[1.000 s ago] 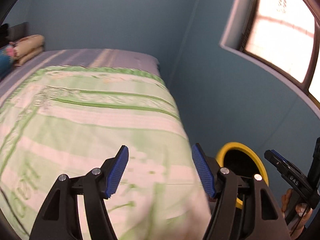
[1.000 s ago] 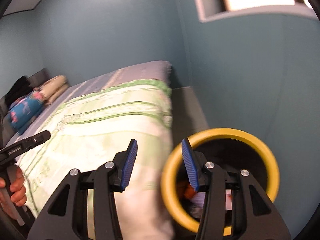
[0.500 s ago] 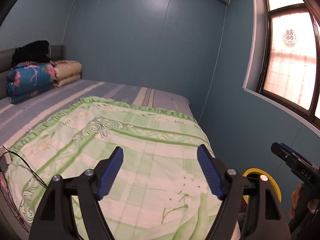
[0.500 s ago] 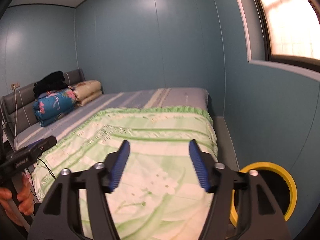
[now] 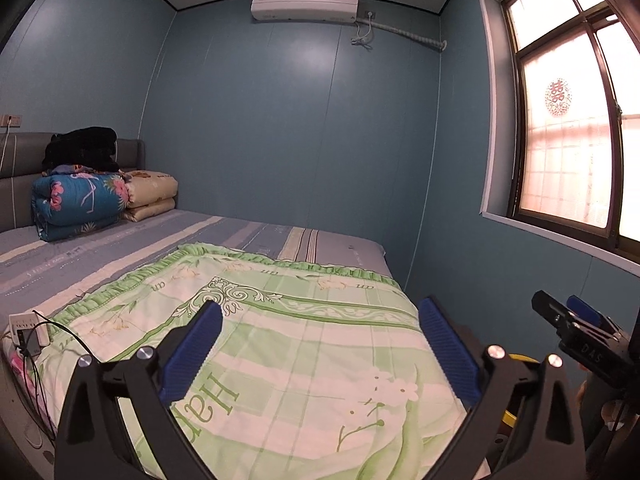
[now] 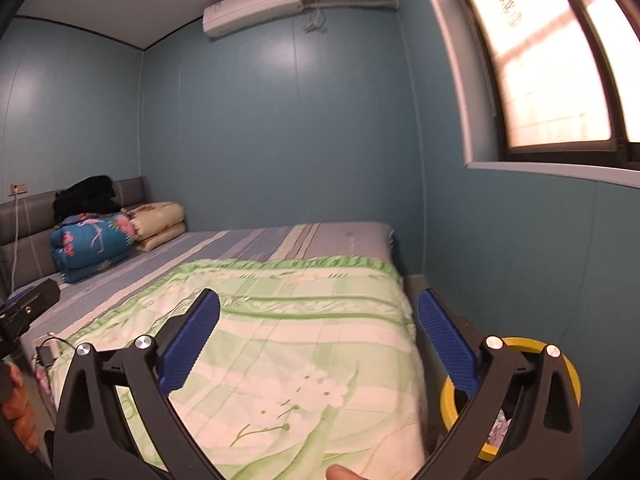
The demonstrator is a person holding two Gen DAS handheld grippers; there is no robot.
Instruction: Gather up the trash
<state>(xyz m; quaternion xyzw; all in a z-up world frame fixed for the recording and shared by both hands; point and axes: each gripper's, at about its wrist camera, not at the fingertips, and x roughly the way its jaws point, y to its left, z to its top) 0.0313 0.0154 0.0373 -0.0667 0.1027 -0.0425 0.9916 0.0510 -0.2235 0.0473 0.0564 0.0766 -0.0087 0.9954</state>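
A yellow-rimmed trash bin (image 6: 564,364) stands on the floor between the bed and the right wall, with crumpled scraps inside; only a sliver of the bin's rim (image 5: 520,358) shows in the left wrist view. My right gripper (image 6: 318,322) hovers over the bed's foot, its jaws opening wide, nothing between them. My left gripper (image 5: 320,326) does the same above the green quilt (image 5: 288,360), jaws opening and empty. The right gripper's tip (image 5: 560,316) shows at the left view's right edge; the left gripper's body (image 6: 28,304) shows at the right view's left edge. No loose trash shows on the bed.
Folded quilts (image 5: 80,200) and dark clothing (image 5: 80,148) are stacked by the grey headboard. A power strip with cables (image 5: 26,330) lies at the bed's left edge. Blue walls, a window (image 5: 576,132) on the right and an air conditioner (image 5: 304,0) enclose the room.
Both grippers have risen and tilted up from the bin and quilt edge toward the whole room. Both pairs of jaws have spread much wider. The bin has slid low in both views.
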